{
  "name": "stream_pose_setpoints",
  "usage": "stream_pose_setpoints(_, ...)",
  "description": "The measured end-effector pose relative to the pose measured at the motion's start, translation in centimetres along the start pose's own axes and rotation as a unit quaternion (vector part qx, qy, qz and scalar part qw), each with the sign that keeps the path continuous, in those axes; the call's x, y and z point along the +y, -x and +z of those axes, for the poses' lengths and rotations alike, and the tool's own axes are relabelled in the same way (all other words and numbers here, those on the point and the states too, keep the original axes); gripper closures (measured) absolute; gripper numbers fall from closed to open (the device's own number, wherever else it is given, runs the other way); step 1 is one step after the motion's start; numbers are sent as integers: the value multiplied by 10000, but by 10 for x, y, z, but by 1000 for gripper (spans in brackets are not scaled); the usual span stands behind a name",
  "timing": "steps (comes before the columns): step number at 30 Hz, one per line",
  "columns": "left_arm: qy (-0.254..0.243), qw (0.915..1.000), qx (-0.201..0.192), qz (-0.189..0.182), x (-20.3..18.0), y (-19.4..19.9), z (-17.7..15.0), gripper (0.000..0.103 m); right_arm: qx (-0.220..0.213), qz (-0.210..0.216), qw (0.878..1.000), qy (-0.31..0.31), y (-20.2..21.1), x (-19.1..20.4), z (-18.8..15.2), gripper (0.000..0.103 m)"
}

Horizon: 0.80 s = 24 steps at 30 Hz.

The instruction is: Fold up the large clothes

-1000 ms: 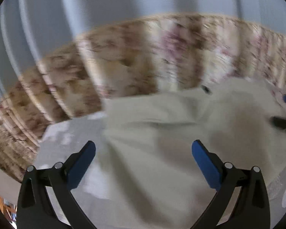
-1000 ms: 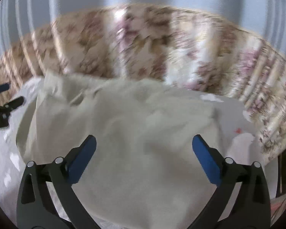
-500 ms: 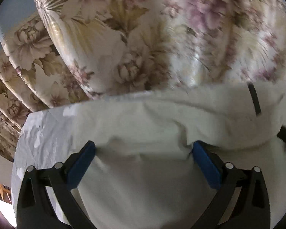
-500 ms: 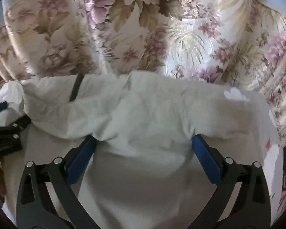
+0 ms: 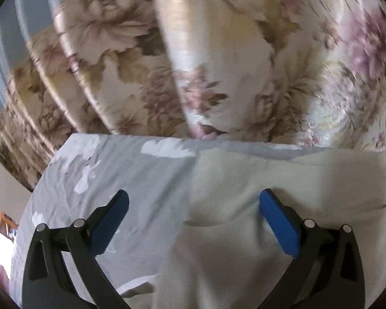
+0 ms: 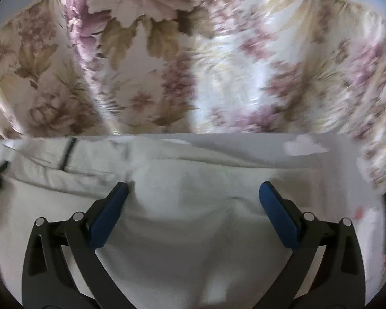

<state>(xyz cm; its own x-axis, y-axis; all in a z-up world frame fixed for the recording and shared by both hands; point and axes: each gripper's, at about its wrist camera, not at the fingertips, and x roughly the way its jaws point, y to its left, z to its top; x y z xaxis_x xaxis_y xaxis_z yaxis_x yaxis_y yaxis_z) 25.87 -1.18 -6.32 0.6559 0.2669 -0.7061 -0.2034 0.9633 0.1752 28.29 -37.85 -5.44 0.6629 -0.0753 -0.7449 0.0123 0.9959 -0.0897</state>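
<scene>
The left tool is seen with its two blue pads held wide apart, and nothing is gripped between them. The right tool is held in the same way, its blue pads spread wide with nothing clamped. Both tools are pointed forward and tilted slightly downward. The hands that carry them are not seen.

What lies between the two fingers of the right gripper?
In the right wrist view, only the cream garment fills the gap between the open right gripper's fingers.
</scene>
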Motion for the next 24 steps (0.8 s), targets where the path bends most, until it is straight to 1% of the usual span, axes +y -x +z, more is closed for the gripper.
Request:
stream_pose_setpoints(2,-6,9999,-71,-152,5,9,-3,1,-63,-153,9998,63,13,-6,-3,3)
stream_pose_setpoints(5,-120,9993,-259,-244,6,31,-12,1,-361,-451,9979,286,50,-14,-13,3)
stream_pose_setpoints(6,-241,9986,-364,-299,3,45,-17,1,-437,-495,9971,370,66,-18,-19,3)
stream_pose_setpoints(7,-321,9977,-484,-360,-3,62,-23,1,-449,-445,9972,395,74,-21,-23,3)
stream_pose_setpoints(8,-363,9961,-609,-530,-6,83,-31,1,-456,-378,9975,395,84,-24,-28,3)
stream_pose_setpoints(11,-409,9911,-746,-1021,-19,121,-48,1,-442,-112,9985,316,117,-35,-50,3)
stream_pose_setpoints(12,-453,9879,-821,-1234,-23,141,-58,1,-445,-66,9986,289,128,-38,-59,3)
stream_pose_setpoints(15,-523,9831,-850,-1536,-32,168,-76,1,-457,-25,9984,318,146,-43,-79,3)
stream_pose_setpoints(17,-481,9814,-852,-1654,-37,178,-86,1,-495,-166,9979,379,151,-46,-91,3)
stream_pose_setpoints(20,-401,9825,-855,-1607,-46,184,-96,1,-474,-235,9979,365,151,-54,-103,3)
stream_pose_setpoints(22,-293,9840,-752,-1590,-52,180,-99,1,-449,-85,9988,168,146,-64,-105,5)
stream_pose_setpoints(23,-232,9839,-665,-1644,-57,176,-98,1,-427,10,9991,28,143,-70,-104,7)
stream_pose_setpoints(24,-225,9844,-629,-1626,-62,174,-98,1,-401,38,9990,-167,138,-78,-103,12)
